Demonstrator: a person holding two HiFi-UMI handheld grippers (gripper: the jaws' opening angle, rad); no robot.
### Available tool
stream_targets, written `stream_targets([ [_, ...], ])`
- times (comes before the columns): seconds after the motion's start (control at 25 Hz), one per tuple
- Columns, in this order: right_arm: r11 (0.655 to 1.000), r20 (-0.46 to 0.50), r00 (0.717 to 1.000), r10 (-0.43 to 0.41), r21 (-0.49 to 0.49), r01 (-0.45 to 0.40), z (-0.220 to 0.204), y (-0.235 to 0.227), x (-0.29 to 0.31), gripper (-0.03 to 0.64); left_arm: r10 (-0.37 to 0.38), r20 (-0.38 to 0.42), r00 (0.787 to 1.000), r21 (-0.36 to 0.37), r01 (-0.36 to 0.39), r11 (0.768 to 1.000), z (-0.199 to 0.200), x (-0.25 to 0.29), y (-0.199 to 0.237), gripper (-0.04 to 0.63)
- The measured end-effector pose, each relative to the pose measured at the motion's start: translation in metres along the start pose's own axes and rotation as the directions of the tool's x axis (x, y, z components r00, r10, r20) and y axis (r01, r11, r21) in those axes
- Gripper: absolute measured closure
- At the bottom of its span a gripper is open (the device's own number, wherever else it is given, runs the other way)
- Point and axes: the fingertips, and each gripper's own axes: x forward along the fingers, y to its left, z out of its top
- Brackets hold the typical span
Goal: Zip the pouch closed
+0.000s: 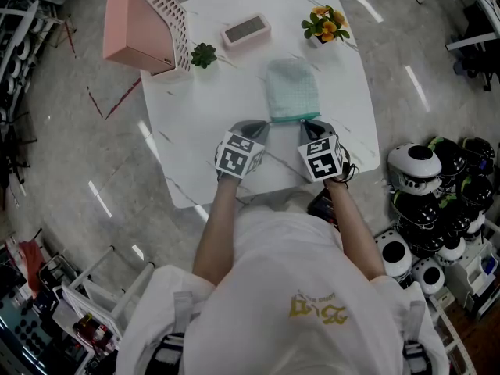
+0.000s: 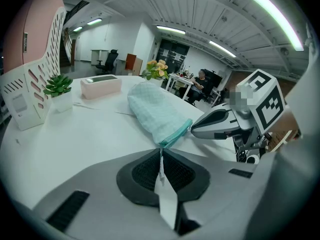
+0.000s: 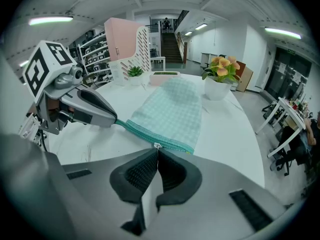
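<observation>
A mint-green checked pouch (image 1: 293,89) lies flat on the white table (image 1: 195,116), its teal zipper edge toward me. My left gripper (image 1: 260,125) is shut on the pouch's near left corner; in the left gripper view the pouch (image 2: 157,111) ends in a thin strip pinched between the pads (image 2: 161,154). My right gripper (image 1: 308,125) is shut on the zipper pull (image 3: 157,145), partway along the teal edge of the pouch (image 3: 172,111). Each gripper shows in the other's view: the right gripper (image 2: 215,125) and the left gripper (image 3: 92,109).
At the table's far side stand a pink and white rack (image 1: 144,22), a small green plant (image 1: 203,55), a pink box (image 1: 245,30) and a pot of flowers (image 1: 326,23). Several black and white helmets (image 1: 426,186) sit on the floor at the right.
</observation>
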Motion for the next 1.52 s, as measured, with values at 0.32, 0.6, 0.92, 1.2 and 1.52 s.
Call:
stream_targets([
  [0.32,1.000,-0.011,1.000,-0.021,0.015,0.021,-0.006,-0.011,-0.004,0.600,0.012,0.001,1.000,-0.008,-0.012,1.000,-0.001,-0.003,0.004,0.561],
  [0.6,0.999,-0.017,0.999,-0.034,0.022,0.035,-0.011,-0.017,-0.003,0.600,0.025,0.002,1.000,-0.019,-0.025,0.999,-0.004,-0.006,0.010,0.561],
  [0.92,0.999,-0.019,0.999,-0.035,0.018,0.036,-0.013,-0.019,-0.002,0.600,0.030,-0.007,1.000,-0.015,-0.030,0.999,-0.008,-0.006,0.011,0.561],
  [1.2,0.998,-0.007,0.999,-0.038,0.056,0.038,-0.013,-0.021,-0.003,0.598,0.038,-0.004,0.999,-0.041,-0.038,0.998,-0.010,-0.003,0.013,0.560],
  [1.52,0.997,0.017,1.000,-0.025,0.074,0.024,-0.008,-0.015,-0.005,0.584,0.129,0.023,0.991,-0.034,-0.129,0.991,-0.008,-0.007,0.019,0.512],
])
